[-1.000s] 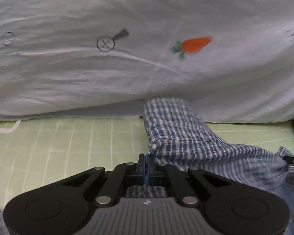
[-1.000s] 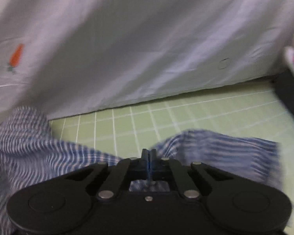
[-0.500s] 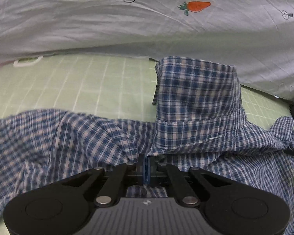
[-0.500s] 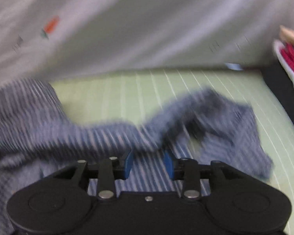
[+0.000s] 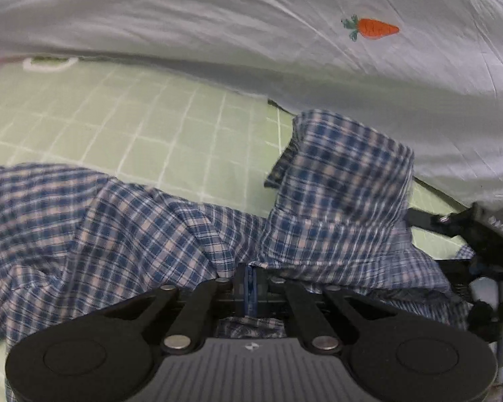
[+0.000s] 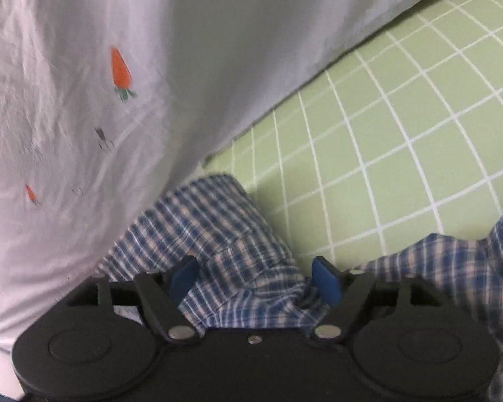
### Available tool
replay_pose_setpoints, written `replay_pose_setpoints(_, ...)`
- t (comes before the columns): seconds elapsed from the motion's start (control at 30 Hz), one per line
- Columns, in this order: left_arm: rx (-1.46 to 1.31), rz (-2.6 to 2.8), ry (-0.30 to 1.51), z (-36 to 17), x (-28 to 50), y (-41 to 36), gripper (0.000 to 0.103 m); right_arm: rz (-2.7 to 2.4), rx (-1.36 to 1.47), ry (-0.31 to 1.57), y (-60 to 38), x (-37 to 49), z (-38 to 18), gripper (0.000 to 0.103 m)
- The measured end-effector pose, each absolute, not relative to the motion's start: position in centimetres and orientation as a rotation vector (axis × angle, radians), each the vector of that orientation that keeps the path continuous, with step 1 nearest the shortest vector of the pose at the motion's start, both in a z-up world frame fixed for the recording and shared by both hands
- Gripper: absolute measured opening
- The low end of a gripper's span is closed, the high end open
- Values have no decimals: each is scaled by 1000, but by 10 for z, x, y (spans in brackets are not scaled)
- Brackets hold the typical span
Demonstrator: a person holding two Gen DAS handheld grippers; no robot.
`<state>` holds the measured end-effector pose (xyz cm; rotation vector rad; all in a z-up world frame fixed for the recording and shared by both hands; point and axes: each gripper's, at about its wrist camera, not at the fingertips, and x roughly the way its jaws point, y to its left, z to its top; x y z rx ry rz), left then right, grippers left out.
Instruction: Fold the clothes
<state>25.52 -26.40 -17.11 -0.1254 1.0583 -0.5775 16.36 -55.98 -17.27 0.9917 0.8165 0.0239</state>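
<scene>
Plaid shirt [image 5: 124, 234], blue and white checked, lies rumpled over a green mat [image 5: 117, 124] marked with a white grid. In the left wrist view the cloth spreads from nine o'clock across to three o'clock, with one raised fold standing up toward one o'clock, just below the edge of a pale grey sheet [image 5: 184, 26] that fills the top of the view. That sheet is printed with an orange carrot [image 5: 374, 29] and small round marks. The left gripper [image 5: 250, 284] has its fingers pressed together, pinching a ridge of the shirt between the blue pads.

In the right wrist view the right gripper [image 6: 256, 279] is spread wide, its blue pads [image 6: 325, 279] well apart, with a bunched part of the shirt [image 6: 224, 234] lying between them but not clamped. More checked cloth shows at three to four o'clock. The grey sheet [image 6: 67, 134] hangs from eleven down to eight o'clock, touching the shirt, and the green mat [image 6: 385, 154] fills one to three o'clock.

At three o'clock in the left view, the right gripper's dark frame [image 5: 486, 244] sits just beside the shirt.
</scene>
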Motion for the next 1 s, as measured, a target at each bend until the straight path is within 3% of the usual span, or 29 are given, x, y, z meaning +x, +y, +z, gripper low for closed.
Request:
replay_pose_setpoints(0.03, -110, -585, 1056, -170, 255, -266, 2, 27, 969, 798, -560, 166, -167, 63)
replay_pose_setpoints(0.07, -85, -590, 1050, -167, 256, -269, 1, 29, 942, 776, -561, 169, -161, 37)
replay_pose_setpoints(0.17, -42, -617, 996, -153, 261, -278, 1, 36, 864, 709, -564, 177, -142, 5)
replay_pose_setpoints(0.4, 75, -671, 784, -105, 323, -336, 0, 4, 715, 568, -586, 218, -102, 3)
replay_pose_setpoints(0.5, 158, -618, 728, -114, 352, -367, 0, -31, 581, 624, -585, 253, -112, 3)
replay_pose_setpoints(0.6, 219, -561, 783, -142, 371, -391, 1, -66, 454, 711, -575, 279, -130, 3)
replay_pose_setpoints(0.7, 214, -537, 850, -158, 372, -393, 9, -116, 363, 777, -562, 285, -143, 21)
replay_pose_setpoints(0.73, 203, -535, 856, -158, 368, -389, 22, -138, 347, 771, -558, 270, -139, 39)
replay_pose_setpoints(0.77, 190, -532, 864, -156, 363, -383, 28, -160, 333, 761, -555, 253, -135, 63)
replay_pose_setpoints(0.83, 151, -513, 892, -151, 346, -366, 38, -205, 303, 741, -549, 220, -126, 87)
replay_pose_setpoints(0.9, 115, -495, 917, -146, 327, -348, 47, -249, 274, 722, -542, 186, -117, 89)
replay_pose_setpoints(0.97, 92, -480, 932, -139, 296, -327, 57, -294, 244, 701, -536, 153, -108, 102)
replay_pose_setpoints(1.0, 85, -479, 942, -136, 279, -317, 62, -316, 229, 691, -533, 136, -104, 102)
